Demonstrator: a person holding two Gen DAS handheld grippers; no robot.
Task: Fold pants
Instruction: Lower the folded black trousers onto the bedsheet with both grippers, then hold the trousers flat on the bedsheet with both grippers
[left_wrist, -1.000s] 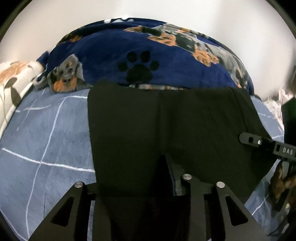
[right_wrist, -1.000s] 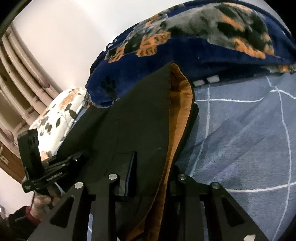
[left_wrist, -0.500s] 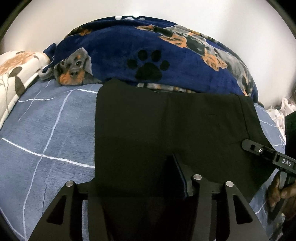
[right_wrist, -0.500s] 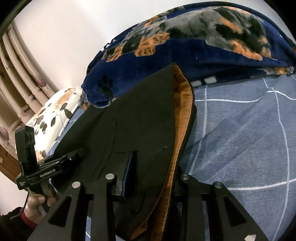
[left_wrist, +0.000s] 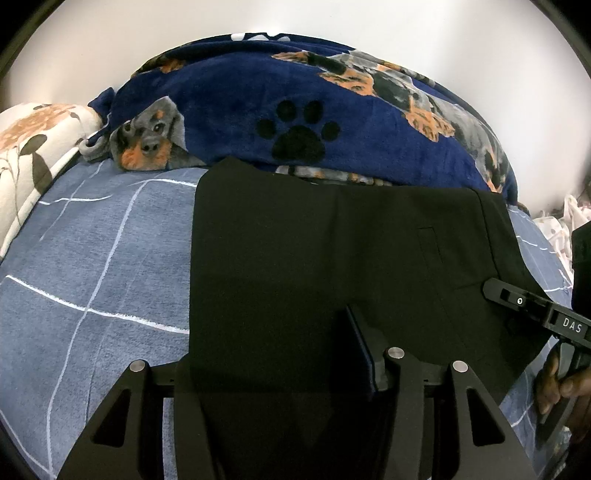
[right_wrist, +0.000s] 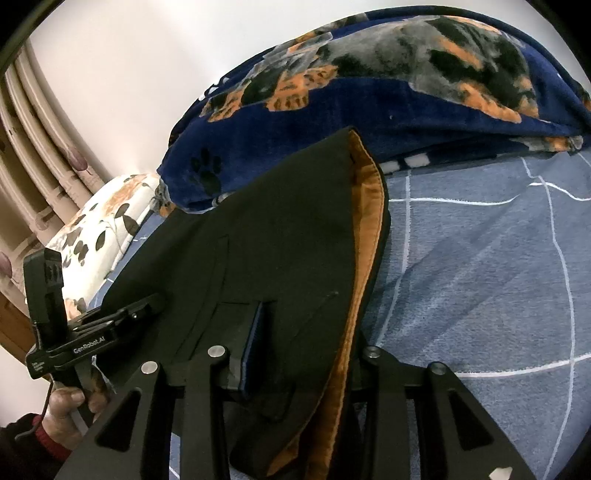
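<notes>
Black pants (left_wrist: 314, 251) lie folded flat on the blue bed sheet (left_wrist: 92, 258). Their near edge drapes over my left gripper (left_wrist: 273, 332), whose jaws stand wide and open; its left finger is hidden under the cloth. In the right wrist view the pants (right_wrist: 277, 229) show an orange lining (right_wrist: 365, 229) along the right edge. My right gripper (right_wrist: 310, 321) has that edge between its jaws, which are opening; the cloth hangs slack beside the blue pad (right_wrist: 251, 350). Each gripper's fingers (left_wrist: 517, 301) (right_wrist: 140, 310) show in the other's view, resting at the pants' side.
A navy blanket (left_wrist: 295, 103) with dog and paw prints is heaped behind the pants. A floral pillow (left_wrist: 29, 147) lies at the left by a curtain (right_wrist: 37, 129). Bare sheet (right_wrist: 480, 258) stretches right of the pants. A hand (left_wrist: 554, 384) holds the right gripper.
My left jaws have spread wider around the pants' near edge. My right jaws have parted a little. The pants lie where they were and neither hand has shifted.
</notes>
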